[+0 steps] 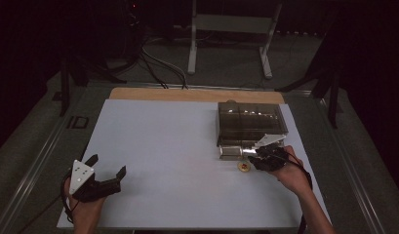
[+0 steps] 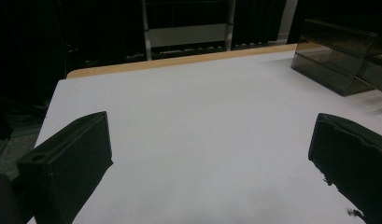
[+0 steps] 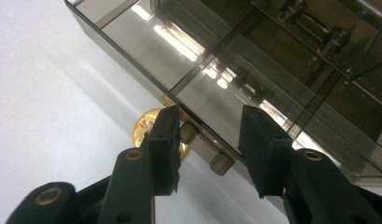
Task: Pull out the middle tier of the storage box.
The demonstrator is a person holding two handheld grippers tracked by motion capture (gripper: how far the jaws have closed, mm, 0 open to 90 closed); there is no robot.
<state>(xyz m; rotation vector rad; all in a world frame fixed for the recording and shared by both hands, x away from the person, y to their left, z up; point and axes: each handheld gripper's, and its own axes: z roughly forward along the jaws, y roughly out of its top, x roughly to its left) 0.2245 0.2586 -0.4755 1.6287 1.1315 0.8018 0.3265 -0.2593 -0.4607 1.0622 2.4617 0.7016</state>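
We are at the grasp of the drawer handle (image 3: 212, 151) on the smoked box (image 1: 250, 123), which sits at the counter's (image 1: 177, 161) far right. The right gripper (image 3: 209, 135) has its jaws apart astride the handle, not yet pressing. Next we likely close and pull straight. A gold disc (image 1: 244, 166) lies beside it. The left gripper (image 1: 108, 171) rests open. No writing is legible.

Smoky box (image 1: 250, 124) blocks far right; mat (image 1: 158, 146) elsewhere open.

room: dark, dimly lit | floor (image 1: 226, 63): grey | white metal stand (image 1: 231, 29) behind table | black cables (image 1: 153, 63) on floor | black curtains (image 1: 372, 58) at right
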